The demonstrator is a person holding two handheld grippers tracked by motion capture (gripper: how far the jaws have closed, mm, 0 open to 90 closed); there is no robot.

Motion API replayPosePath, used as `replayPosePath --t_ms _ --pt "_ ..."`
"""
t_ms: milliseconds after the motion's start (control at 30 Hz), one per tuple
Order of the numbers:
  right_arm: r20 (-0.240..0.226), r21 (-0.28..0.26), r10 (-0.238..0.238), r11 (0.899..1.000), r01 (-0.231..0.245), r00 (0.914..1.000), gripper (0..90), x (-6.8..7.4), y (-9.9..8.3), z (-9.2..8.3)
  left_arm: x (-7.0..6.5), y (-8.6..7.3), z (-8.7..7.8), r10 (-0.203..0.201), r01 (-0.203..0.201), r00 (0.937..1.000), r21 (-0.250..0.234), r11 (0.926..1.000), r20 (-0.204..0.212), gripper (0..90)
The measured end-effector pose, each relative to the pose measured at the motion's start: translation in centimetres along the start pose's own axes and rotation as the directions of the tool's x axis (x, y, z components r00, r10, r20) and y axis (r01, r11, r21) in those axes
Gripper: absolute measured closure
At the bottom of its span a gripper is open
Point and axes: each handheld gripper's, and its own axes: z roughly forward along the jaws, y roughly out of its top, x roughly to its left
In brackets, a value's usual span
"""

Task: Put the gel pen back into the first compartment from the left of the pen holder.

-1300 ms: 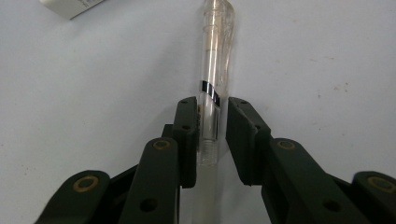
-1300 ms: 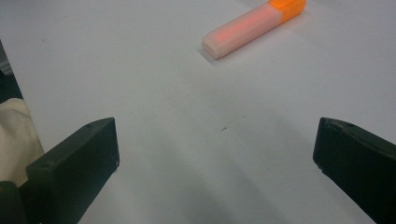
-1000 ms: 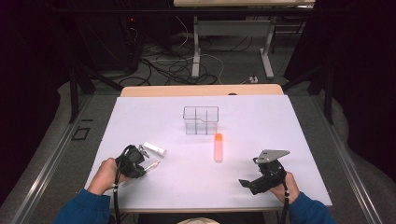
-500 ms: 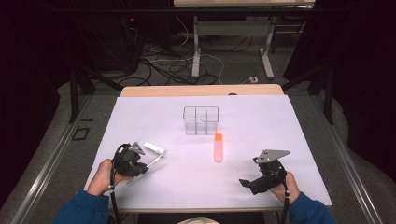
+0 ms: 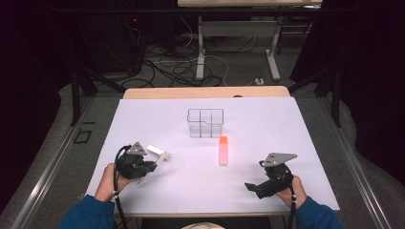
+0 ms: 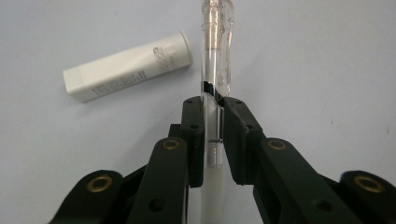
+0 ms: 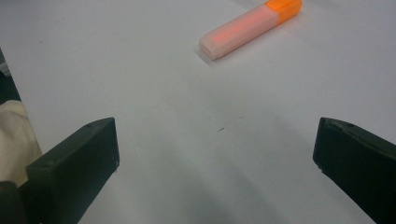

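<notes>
In the left gripper view a slim pen [image 6: 213, 116] with a clear cap and white barrel stands pinched between the two black jaws of my left gripper [image 6: 212, 105], which is shut on it. In the high view this gripper [image 5: 154, 165] sits at the table's near left, with the pen [image 5: 163, 157] sticking out of it to the right. A white tube [image 6: 128, 66] lies just beside the pen, apart from it. My right gripper [image 5: 249, 186] rests at the near right, jaws wide open with bare table between them [image 7: 215, 154]. An orange highlighter [image 5: 222, 150] lies mid-table, ahead of it [image 7: 250, 28].
A clear plastic organiser with compartments [image 5: 205, 123] stands behind the highlighter at the table's middle. The white table [image 5: 286, 124] ends at a wooden strip at the back. Beyond it the floor holds cables and desk legs. My sleeves enter from the bottom edge.
My left gripper has drawn slightly toward the near edge with the pen in its jaws, leaving the white tube where it lay. The right gripper has kept still.
</notes>
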Motion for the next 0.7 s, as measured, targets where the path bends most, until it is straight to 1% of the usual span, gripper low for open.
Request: replayPosePath --t_ms 67,133,200,233,267,300,333,400,433,467,500,633,667,700 --pt "0.0 0.0 0.0 1.0 0.0 1.0 0.0 -0.01 0.0 0.0 -0.04 -0.05 0.05 -0.008 0.008 1.0 -0.032 0.9994 0.002 79.6" --pt "0.003 0.001 0.0 1.0 0.0 1.0 0.0 -0.03 0.0 0.0 -0.29 -0.06 0.1 -0.01 0.009 0.9997 -0.061 0.9981 -0.021 79.6" --pt "0.001 -0.001 -0.006 1.0 0.006 1.0 0.0 -0.08 0.01 0.03 -0.31 -0.04 0.02 -0.008 0.006 0.9996 -0.07 0.9976 -0.027 79.6" --pt "0.002 0.0 0.002 1.0 -0.002 1.0 0.0 -0.02 0.0 0.01 -0.37 -0.02 0.04 -0.011 0.009 0.9995 -0.081 0.9967 -0.028 79.6" --pt "0.002 0.0 0.002 1.0 -0.002 1.0 0.0 -0.02 0.0 0.01 -0.45 0.02 -0.03 -0.006 0.003 0.9993 -0.087 0.9962 -0.038 79.6" --pt "0.005 0.0 0.0 1.0 0.0 1.0 0.0 -0.03 0.0 0.0 -0.51 0.03 -0.04 -0.006 0.001 0.9991 -0.117 0.9931 -0.042 79.6" --pt "0.003 0.0 0.0 1.0 0.0 1.0 0.0 -0.03 0.0 0.02 -0.58 0.05 -0.13 -0.014 0.009 0.9991 -0.118 0.993 -0.041 79.6" --pt "0.003 0.0 0.001 1.0 -0.001 1.0 0.0 -0.03 0.0 0.02 -0.65 0.1 -0.16 -0.008 0.0 0.9985 -0.146 0.9893 -0.055 79.6" --pt "0.003 0.001 0.002 1.0 -0.002 1.0 0.0 -0.01 0.0 0.02 -0.69 0.13 -0.14 -0.009 0.001 0.9987 -0.151 0.9886 -0.051 79.6" --pt "0.002 0.001 -0.002 1.0 0.002 1.0 0.0 -0.02 0.0 0.01 -0.82 0.15 -0.05 -0.018 0.008 0.9984 -0.171 0.9853 -0.053 79.6" --pt "0.001 0.002 -0.002 1.0 0.002 1.0 0.0 -0.03 0.0 0.0 -0.79 0.23 -0.04 -0.01 -0.001 0.9981 -0.176 0.9845 -0.061 79.6" --pt "0.001 0.001 -0.002 1.0 0.002 1.0 0.0 -0.03 0.0 0.0 -0.84 0.32 -0.02 -0.015 0.002 0.9977 -0.188 0.9821 -0.066 79.6" --pt "0.001 0.001 -0.002 1.0 0.002 1.0 0.0 -0.03 0.0 0.0 -0.87 0.35 0.02 -0.02 0.005 0.9973 -0.201 0.9795 -0.071 79.6" --pt "0.001 0.002 -0.005 1.0 0.005 1.0 0.0 -0.05 0.0 0.01 -0.84 0.39 -0.01 -0.017 0.0 0.9969 -0.206 0.9786 -0.076 79.6"
